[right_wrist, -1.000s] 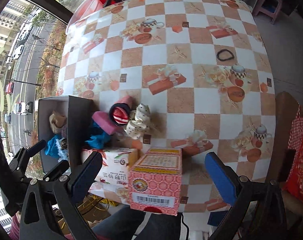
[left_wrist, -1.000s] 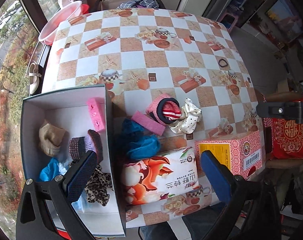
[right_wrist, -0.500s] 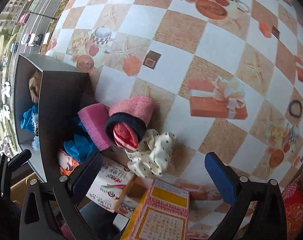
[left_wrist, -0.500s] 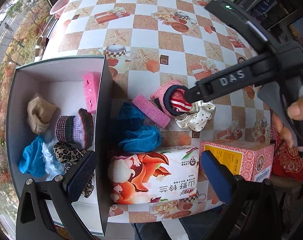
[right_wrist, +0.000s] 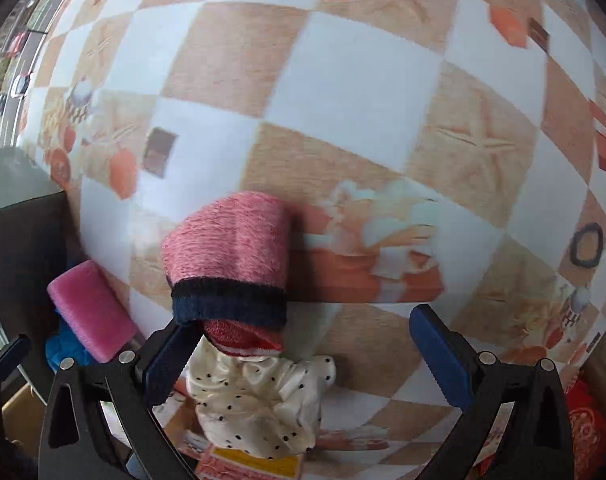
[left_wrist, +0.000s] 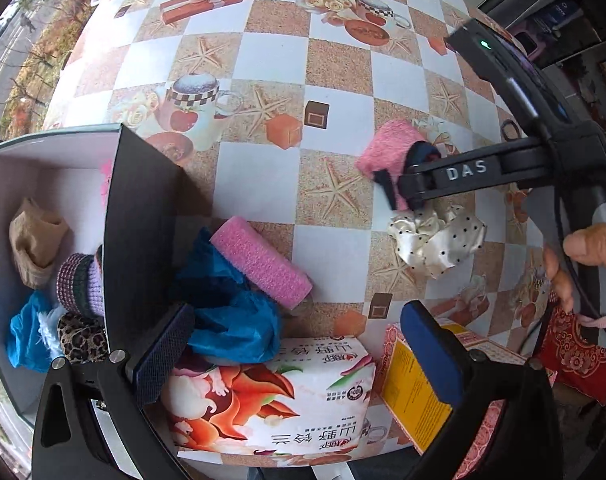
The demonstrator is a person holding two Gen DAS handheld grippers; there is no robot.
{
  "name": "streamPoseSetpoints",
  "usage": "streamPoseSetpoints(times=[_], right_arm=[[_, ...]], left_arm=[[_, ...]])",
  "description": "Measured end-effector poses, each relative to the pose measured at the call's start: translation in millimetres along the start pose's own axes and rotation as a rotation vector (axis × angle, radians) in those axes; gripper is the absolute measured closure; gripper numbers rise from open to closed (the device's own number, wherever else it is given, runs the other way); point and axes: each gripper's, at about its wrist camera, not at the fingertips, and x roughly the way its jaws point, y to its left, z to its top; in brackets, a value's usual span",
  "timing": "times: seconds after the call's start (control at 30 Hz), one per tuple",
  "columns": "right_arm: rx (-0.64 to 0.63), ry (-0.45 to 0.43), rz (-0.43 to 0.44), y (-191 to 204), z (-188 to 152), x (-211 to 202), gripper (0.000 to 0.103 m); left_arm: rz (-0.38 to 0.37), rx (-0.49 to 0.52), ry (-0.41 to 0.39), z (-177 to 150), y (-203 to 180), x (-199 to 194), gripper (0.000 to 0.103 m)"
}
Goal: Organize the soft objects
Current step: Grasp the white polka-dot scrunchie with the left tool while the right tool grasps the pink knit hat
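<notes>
A rolled pink sock with a navy cuff point(right_wrist: 227, 256) lies on the checked tablecloth, with a white dotted scrunchie point(right_wrist: 263, 400) touching it. My right gripper point(right_wrist: 303, 356) is open and low over both; the scrunchie sits between its fingers and the left fingertip point(right_wrist: 171, 352) is at the sock's cuff. In the left wrist view the right gripper point(left_wrist: 407, 192) hides part of the sock point(left_wrist: 387, 152). A pink sponge point(left_wrist: 259, 268) rests on blue cloth point(left_wrist: 231, 312) beside the open box point(left_wrist: 143, 220). My left gripper point(left_wrist: 299, 352) is open above the blue cloth and a tissue pack point(left_wrist: 271, 396).
The box holds a beige sock point(left_wrist: 35, 240), a purple knit piece point(left_wrist: 79, 284), leopard fabric point(left_wrist: 81, 344) and blue cloth point(left_wrist: 23, 332). A pink carton point(left_wrist: 415, 392) stands right of the tissue pack. A black hair tie point(right_wrist: 587, 246) lies far right. A hand point(left_wrist: 583, 248) grips the right tool.
My right gripper has dropped from high above the table to just over the pink sock and scrunchie. My left gripper has moved closer to the table by the box.
</notes>
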Motion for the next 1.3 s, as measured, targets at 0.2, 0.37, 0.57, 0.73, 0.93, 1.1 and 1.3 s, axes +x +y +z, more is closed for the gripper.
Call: streamPoseSetpoints(times=[0.2,0.37,0.57,0.73,0.93,1.1,1.3], right_arm=[[0.273,-0.004,-0.026,-115.5,-49.9,12.0,0.0],[0.46,-0.041,0.085,-178.4,-112.7,14.7,0.0],[0.521,-0.063,0.168,-195.3,-165.8,24.0,0.0],[0.499,-0.084,0.209,-184.7,-188.8,26.1,0.0],[0.427,-0.157,0.231,-159.9,-176.9,6.6,0.0],[0.325,-0.203,0.218,-131.1,-151.5,-9.6,0.0],[0.16,-0.235,0.176,-80.0,-100.0,-18.3,0.0]], left_arm=[[0.012,0.074,0.013,17.8,-24.6,4.6,0.0],[-0.037,0.194,0.05,36.6,-57.4,11.3,0.0],[-0.101,0.418,0.14,49.5,-117.3,41.4,0.0],[-0.055,0.491,0.224,46.8,-141.5,74.1,0.002],[0.015,0.44,0.249,47.6,-131.2,93.0,0.051],[0.001,0.316,0.156,53.5,-98.1,76.9,0.072],[0.025,0.148,0.044,52.2,-46.6,45.7,0.072]])
